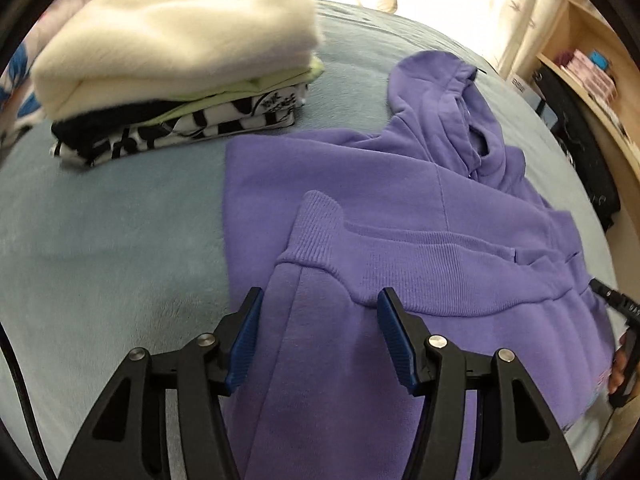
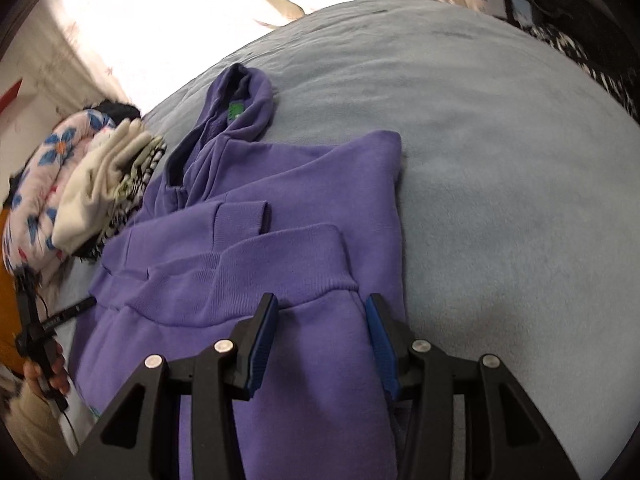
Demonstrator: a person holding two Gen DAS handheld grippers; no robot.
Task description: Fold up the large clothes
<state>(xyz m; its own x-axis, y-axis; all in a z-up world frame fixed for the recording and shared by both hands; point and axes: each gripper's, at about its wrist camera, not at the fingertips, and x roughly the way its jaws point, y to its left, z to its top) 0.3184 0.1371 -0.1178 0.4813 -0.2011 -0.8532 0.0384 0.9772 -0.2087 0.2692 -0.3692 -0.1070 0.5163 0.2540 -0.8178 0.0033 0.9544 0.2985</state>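
A purple hoodie (image 1: 360,184) (image 2: 280,176) lies flat on the light blue bedspread (image 1: 100,240) (image 2: 500,160), its hood (image 1: 452,100) (image 2: 240,108) at the far end. Its sleeves are folded inward, and a ribbed cuff (image 1: 316,224) (image 2: 244,216) rests on the body. My left gripper (image 1: 320,296) is open just above the near left part of the hoodie, the fabric showing between its blue pads (image 1: 244,344). My right gripper (image 2: 322,300) is open over the near right part, below the ribbed band (image 2: 280,264). Neither grips the cloth.
A stack of folded clothes (image 1: 172,60) (image 2: 116,176), cream on top, sits at the hoodie's left. A floral quilt (image 2: 44,184) lies beyond it. A wooden shelf (image 1: 592,80) and dark items (image 2: 580,20) stand past the bed's right edge. Curtains hang behind.
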